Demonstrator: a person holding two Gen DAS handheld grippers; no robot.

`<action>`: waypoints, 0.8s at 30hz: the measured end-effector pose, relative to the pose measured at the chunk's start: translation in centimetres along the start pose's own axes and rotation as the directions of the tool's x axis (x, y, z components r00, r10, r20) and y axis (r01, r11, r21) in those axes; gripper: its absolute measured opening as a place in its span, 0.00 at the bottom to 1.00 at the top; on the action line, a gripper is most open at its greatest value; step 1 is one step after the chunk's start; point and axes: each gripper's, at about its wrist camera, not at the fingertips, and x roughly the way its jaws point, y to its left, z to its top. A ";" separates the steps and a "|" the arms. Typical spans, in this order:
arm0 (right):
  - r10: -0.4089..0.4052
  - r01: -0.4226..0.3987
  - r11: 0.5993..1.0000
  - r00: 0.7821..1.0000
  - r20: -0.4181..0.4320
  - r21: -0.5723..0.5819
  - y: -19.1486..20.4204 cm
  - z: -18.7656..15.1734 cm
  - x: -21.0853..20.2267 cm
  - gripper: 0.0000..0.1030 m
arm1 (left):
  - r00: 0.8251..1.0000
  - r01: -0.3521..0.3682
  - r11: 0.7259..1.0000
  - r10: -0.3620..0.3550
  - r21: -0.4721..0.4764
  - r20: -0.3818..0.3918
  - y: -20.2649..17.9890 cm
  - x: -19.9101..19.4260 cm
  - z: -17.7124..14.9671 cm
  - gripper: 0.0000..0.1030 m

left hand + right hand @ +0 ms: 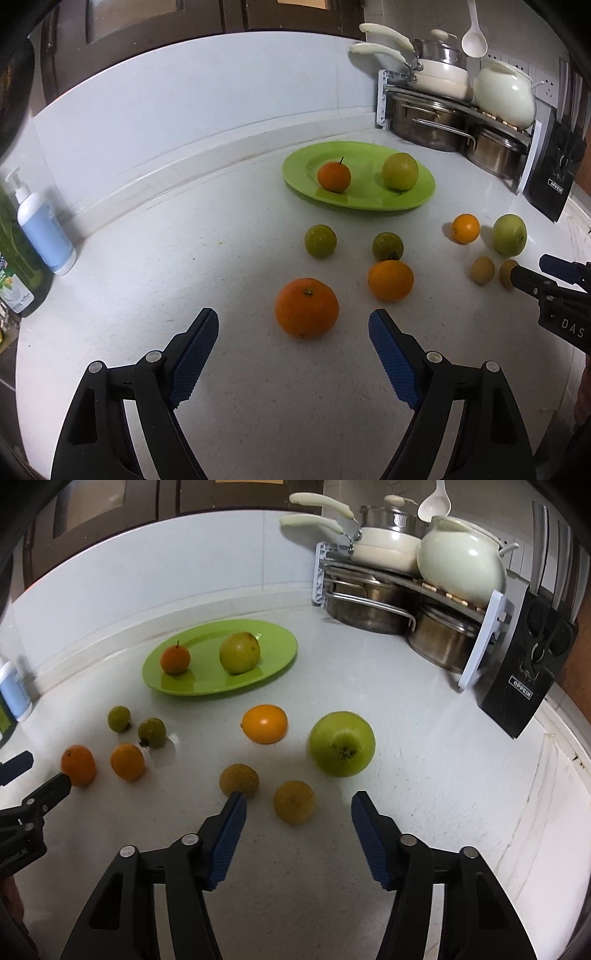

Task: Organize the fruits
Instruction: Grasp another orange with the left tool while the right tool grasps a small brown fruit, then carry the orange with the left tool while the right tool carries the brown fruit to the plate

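Left gripper (293, 320), spread wide and empty: I advance to straddle the large orange (306, 307), nearest on the surface (229, 236). Right gripper (298, 799), also wide: I centre the small brown fruit (294, 802) before closing; green plate (273, 664) lies beyond.

Glossy green plate (354, 201), steel pots (369, 609)

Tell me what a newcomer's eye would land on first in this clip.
Probably the bright green plate near the back wall, holding a small orange and a yellow-green fruit. Next, the loose fruit scattered on the white counter in front of it, especially the big orange just ahead of the open left tool and the green apple beyond the open right tool.
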 end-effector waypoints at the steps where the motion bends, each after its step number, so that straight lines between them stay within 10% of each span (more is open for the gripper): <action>1: 0.000 0.000 1.000 1.000 -0.005 0.001 -0.1 -0.1 0.2 0.55 | 1.000 0.001 1.000 -0.001 0.002 0.000 0.0 0.2 0.1 0.79; 16: 0.021 -0.021 1.000 0.999 -0.028 0.002 -0.4 0.1 2.0 0.29 | 0.998 0.051 0.999 -0.051 0.009 -0.045 -0.3 2.7 0.6 0.43; 24: 0.032 -0.032 0.999 0.999 -0.018 -0.010 0.0 0.1 1.7 0.26 | 0.998 0.054 0.998 -0.053 0.019 -0.036 -0.1 2.5 0.8 0.41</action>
